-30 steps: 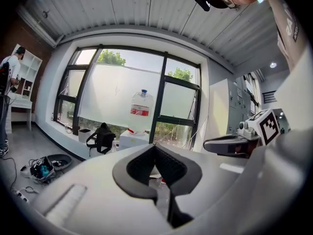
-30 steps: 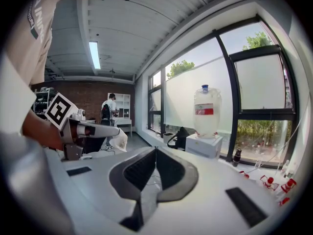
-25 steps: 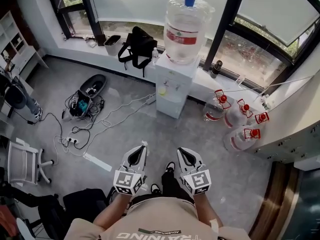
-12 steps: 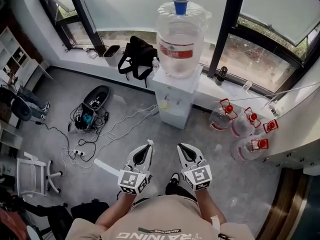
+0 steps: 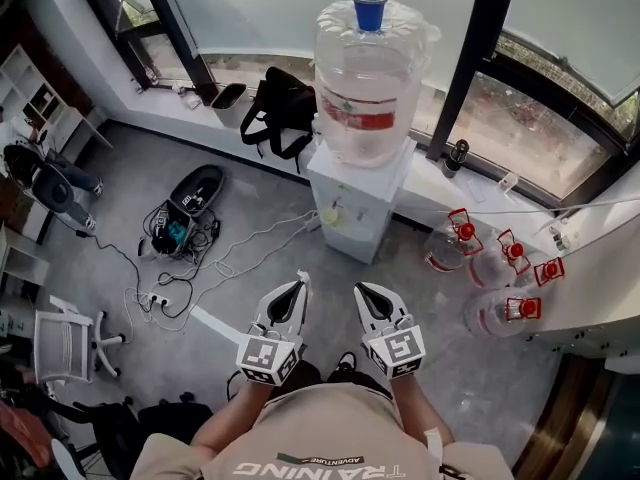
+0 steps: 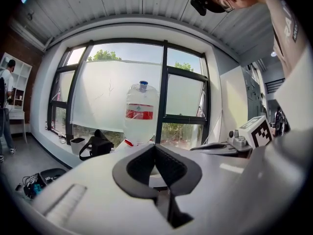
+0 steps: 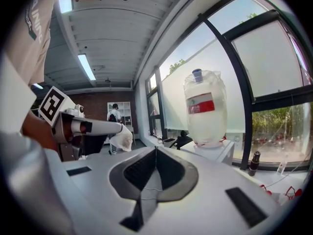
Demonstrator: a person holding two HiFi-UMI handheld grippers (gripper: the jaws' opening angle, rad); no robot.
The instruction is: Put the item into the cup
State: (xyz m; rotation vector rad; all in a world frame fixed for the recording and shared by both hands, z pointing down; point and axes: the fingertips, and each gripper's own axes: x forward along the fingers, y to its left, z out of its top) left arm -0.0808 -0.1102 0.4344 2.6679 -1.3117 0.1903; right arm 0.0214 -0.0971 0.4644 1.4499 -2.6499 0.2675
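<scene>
A blue cup (image 5: 369,10) stands on top of the big upturned water bottle (image 5: 366,83) of a white dispenser (image 5: 358,193) by the window. It also shows as the cup (image 6: 142,85) in the left gripper view and the cup (image 7: 197,74) in the right gripper view. My left gripper (image 5: 297,284) is held low in front of me, well short of the dispenser, shut on a white crumpled item (image 7: 120,137) at its tip. My right gripper (image 5: 360,290) is beside it, shut, with nothing seen between its jaws.
A black backpack (image 5: 280,103) and a dark bottle (image 5: 455,156) sit on the window sill. Several red-capped water jugs (image 5: 500,278) lie on the floor to the right. Cables and a power strip (image 5: 170,268), a white chair (image 5: 65,343) and a person (image 5: 50,183) are to the left.
The dispenser with the cup has come closer and larger in view. Both grippers keep their place side by side in front of me, still shut.
</scene>
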